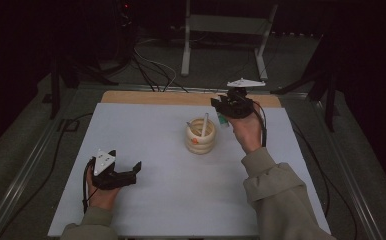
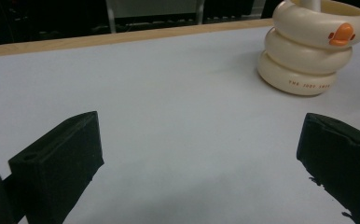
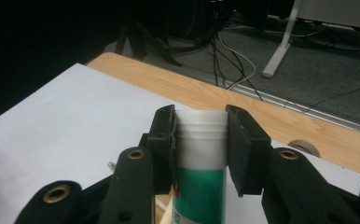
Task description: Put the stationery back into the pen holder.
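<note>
Right tool (image 3: 200, 140) — jaws tight on white-capped green tube (image 3: 200, 154)

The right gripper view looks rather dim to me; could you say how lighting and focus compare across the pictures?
Right gripper view: dim, tube sharp, floor behind dark. Left gripper view: brightest, duck holder sharp, near fingers soft. High view: dark surroundings, grainy, table evenly lit.
</note>
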`<state>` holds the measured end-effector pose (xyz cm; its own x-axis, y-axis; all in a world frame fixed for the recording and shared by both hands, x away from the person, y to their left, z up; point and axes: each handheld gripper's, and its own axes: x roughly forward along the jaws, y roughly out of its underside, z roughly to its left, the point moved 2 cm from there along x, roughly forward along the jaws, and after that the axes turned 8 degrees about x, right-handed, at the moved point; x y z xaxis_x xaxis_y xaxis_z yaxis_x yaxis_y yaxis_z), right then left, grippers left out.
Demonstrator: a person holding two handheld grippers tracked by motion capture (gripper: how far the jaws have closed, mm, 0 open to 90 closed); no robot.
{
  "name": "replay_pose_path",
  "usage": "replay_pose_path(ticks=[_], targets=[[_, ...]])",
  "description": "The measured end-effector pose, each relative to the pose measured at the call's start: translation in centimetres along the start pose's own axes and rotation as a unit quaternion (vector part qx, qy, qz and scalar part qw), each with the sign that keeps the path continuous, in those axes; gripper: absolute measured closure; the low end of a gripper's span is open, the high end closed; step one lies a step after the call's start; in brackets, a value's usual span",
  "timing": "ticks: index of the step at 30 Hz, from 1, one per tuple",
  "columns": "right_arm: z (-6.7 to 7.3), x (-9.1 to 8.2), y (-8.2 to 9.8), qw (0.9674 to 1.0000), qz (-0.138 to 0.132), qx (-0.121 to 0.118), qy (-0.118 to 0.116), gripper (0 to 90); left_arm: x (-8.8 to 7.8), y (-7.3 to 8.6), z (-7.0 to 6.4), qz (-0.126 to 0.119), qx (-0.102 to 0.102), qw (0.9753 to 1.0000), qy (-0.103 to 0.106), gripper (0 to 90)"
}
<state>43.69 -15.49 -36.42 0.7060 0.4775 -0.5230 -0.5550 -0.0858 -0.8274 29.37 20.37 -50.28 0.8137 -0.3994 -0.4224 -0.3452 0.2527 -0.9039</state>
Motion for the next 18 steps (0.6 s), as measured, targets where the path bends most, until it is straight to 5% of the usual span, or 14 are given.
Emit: replay_pose_path(ticks=[18], targets=[[0.7, 1.3, 0.3, 0.9999, -0.01, 0.0, -0.011, 66.0, 0.0, 0.0, 0.0, 0.0, 0.001, 1.0, 0.001, 0.9]])
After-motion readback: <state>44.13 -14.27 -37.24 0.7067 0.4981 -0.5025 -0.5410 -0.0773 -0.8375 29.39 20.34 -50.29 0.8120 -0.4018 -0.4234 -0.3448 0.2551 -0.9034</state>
